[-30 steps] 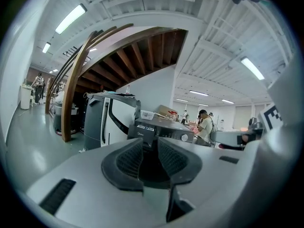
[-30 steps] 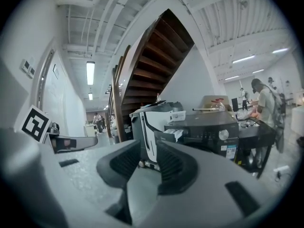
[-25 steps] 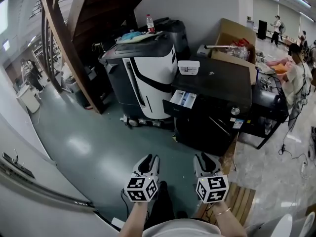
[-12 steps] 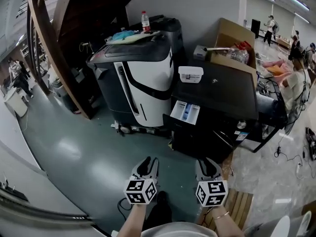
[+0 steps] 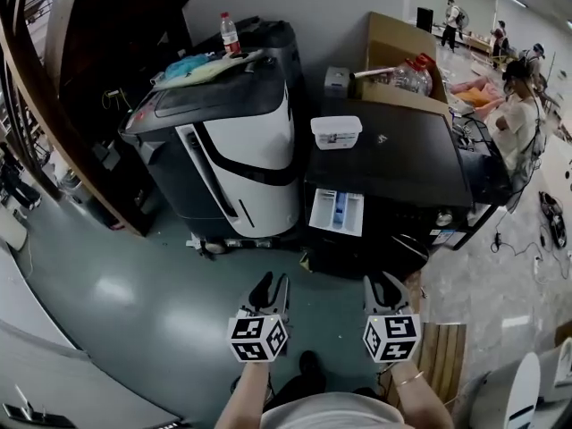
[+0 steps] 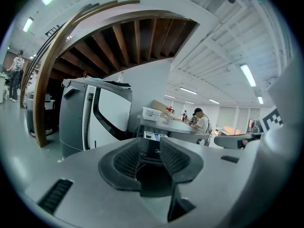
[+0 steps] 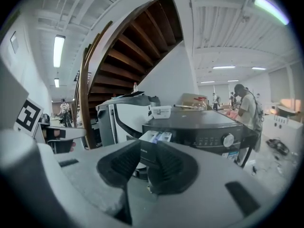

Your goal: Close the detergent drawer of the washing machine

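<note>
left tongs (image 5: 269, 284) are spreading with nothing between them; right tongs (image 5: 384, 284) stand slightly apart, empty. the drawer (image 5: 336, 211) juts from the washing machine (image 5: 393, 164) front, well ahead, lengthwise toward them; the right looks nearer.
</note>
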A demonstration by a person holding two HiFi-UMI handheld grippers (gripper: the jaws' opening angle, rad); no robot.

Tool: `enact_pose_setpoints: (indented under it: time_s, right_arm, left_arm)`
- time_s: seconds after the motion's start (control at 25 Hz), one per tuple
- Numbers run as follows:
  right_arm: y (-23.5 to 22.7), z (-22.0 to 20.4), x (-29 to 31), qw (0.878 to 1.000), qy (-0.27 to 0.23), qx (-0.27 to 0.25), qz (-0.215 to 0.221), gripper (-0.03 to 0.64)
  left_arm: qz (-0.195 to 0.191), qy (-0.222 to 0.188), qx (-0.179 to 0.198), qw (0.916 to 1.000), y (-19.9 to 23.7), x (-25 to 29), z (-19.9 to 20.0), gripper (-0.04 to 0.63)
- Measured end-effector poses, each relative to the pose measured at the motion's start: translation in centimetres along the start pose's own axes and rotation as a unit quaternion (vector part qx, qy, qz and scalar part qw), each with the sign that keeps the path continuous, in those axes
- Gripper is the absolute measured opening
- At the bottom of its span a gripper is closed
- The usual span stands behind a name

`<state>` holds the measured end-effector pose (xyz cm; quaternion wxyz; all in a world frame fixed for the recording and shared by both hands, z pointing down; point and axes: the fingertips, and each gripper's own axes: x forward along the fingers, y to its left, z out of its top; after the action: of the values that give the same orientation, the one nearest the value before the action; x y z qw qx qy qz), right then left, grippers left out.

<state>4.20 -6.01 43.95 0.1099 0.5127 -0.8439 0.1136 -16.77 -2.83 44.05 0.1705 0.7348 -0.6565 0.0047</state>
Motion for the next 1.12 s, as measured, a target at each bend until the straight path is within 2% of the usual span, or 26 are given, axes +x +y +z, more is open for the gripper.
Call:
enact_pose_setpoints:
  time_s: [0.4,0.56,0.8,1.12]
  right_arm:
    - [0.4,0.0,2.3,0.999,0.006,0.016,-0.049,0.089]
    - [0.1,-0.8,3.2,0.998,0.017,0.024,-0.062,0.089]
    - [-0.6,-1.4,4.8,0.996,0.022,-0.003,-0.081,0.089]
    - [-1.5,-3.1,6.9,0.995,0.041,-0.001,-0.086,0.089]
  left_arm:
    - [-0.038,0.018,0.01,0.9991,2.6,3.7,0.4,0.118]
    - [-0.041,0.033,0.011,0.9985,3.4,4.8,-0.3,0.121]
    - [-0.045,0.045,0.029,0.9975,3.9,6.7,-0.6,0.127]
    - [-0.042,0.056,0.041,0.9967,4.7,9.3,-1.7,0.127]
